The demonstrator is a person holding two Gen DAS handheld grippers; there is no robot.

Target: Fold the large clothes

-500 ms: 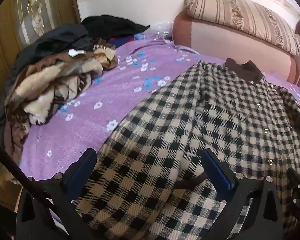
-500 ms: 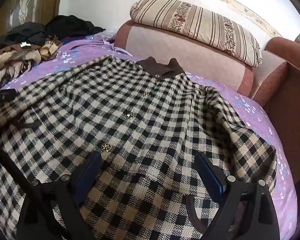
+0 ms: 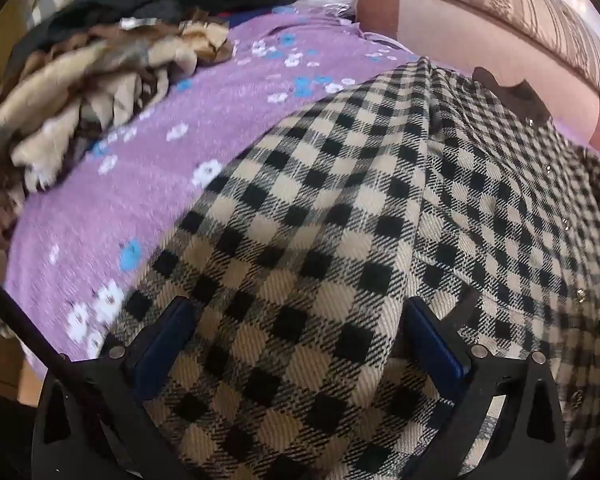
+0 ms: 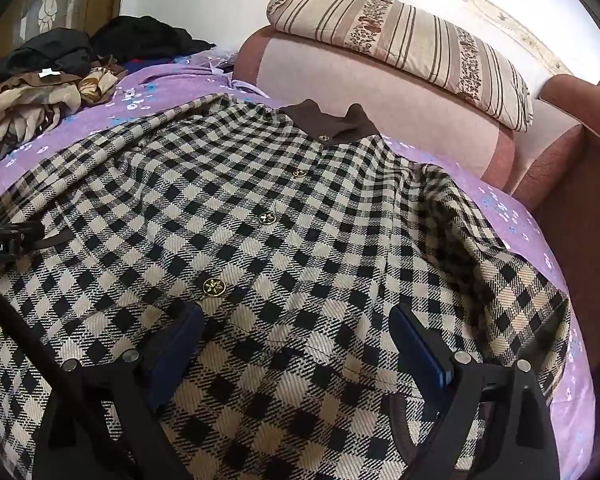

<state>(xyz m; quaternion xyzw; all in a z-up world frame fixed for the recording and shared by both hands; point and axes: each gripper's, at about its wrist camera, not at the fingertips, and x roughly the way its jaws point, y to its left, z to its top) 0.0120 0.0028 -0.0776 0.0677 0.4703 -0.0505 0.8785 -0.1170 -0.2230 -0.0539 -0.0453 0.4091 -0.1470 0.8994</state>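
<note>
I hover both spread, empty grippers, left (image 3: 296, 344) and right (image 4: 296, 340), over the coarse-woven checked coat (image 4: 300, 248) on the fuzzy purple bedspread (image 3: 148, 184).

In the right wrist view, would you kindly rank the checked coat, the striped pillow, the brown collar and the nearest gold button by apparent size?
1. checked coat, by far the largest, though it lies nearest the camera.
2. striped pillow.
3. brown collar.
4. nearest gold button, the smallest.
</note>
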